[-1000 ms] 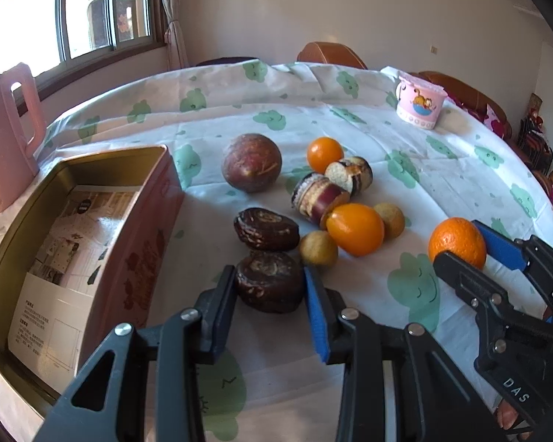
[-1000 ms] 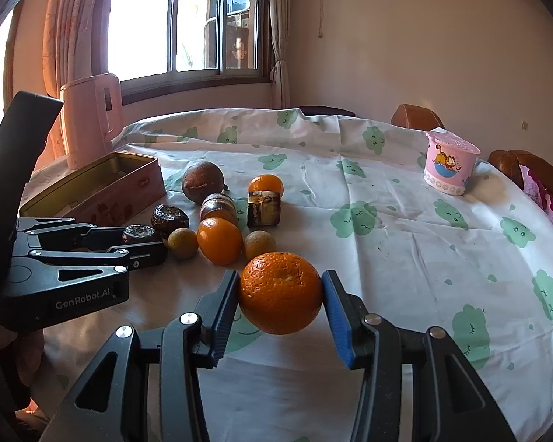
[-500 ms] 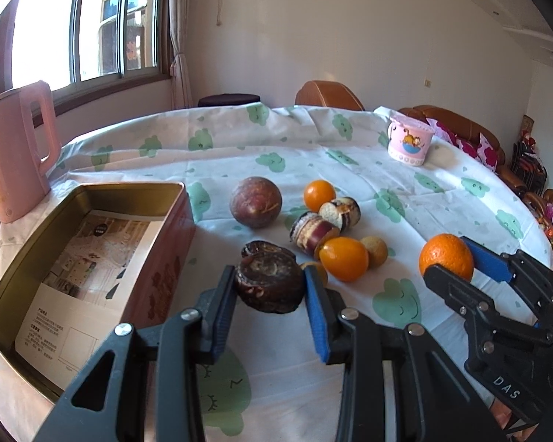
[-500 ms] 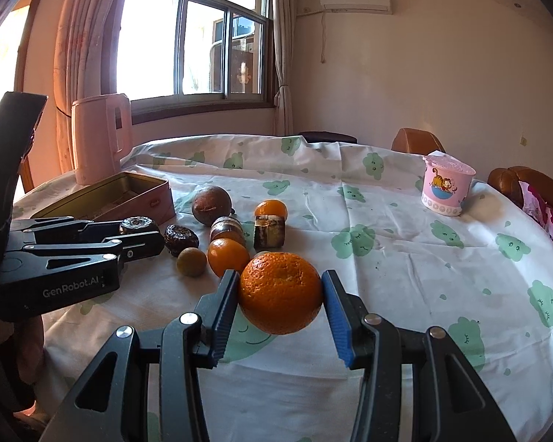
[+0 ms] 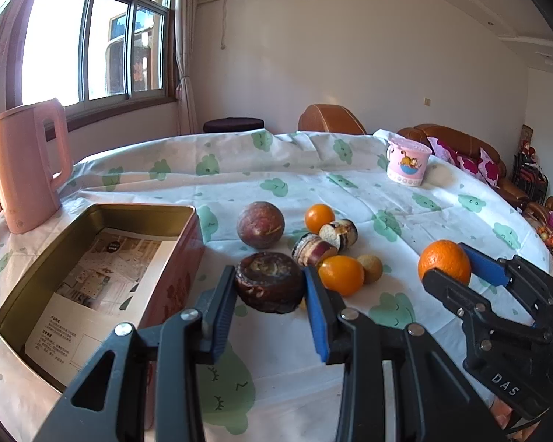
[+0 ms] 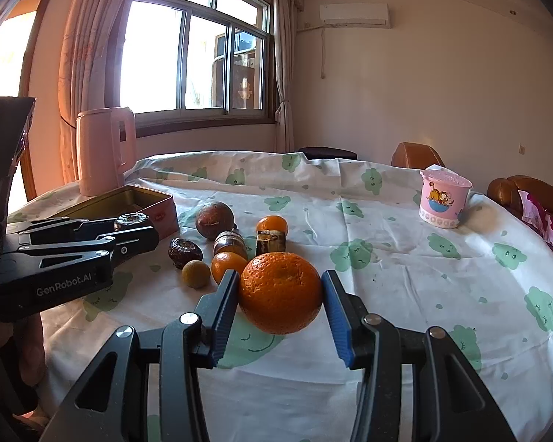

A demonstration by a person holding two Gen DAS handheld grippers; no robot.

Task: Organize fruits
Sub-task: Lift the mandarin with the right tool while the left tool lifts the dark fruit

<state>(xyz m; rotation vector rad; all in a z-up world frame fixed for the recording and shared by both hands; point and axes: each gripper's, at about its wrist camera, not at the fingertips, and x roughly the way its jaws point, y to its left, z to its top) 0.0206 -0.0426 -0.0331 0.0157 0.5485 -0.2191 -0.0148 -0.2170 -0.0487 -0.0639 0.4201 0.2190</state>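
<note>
The tin box (image 5: 92, 276) sits to the left of the left gripper (image 5: 270, 296), and it has only paper in it, no fruit yet. The left gripper squeezes a dark brown fruit (image 5: 269, 287) between its jaws, up off the cloth. Just past the jaws, other fruits wait on the table (image 5: 350, 191): a round purple fruit (image 5: 260, 224) and a small orange (image 5: 340, 274). The right gripper (image 6: 280, 304) squeezes a big orange (image 6: 280, 293). I think the job has just begun.

A home living or dining room.
Cloud-print cloth on the desk (image 6: 405, 258), pink electric kettle (image 6: 103, 151), leather sofa (image 5: 457, 143), curtained window (image 6: 188, 55), wall air conditioner (image 6: 353, 16).
</note>
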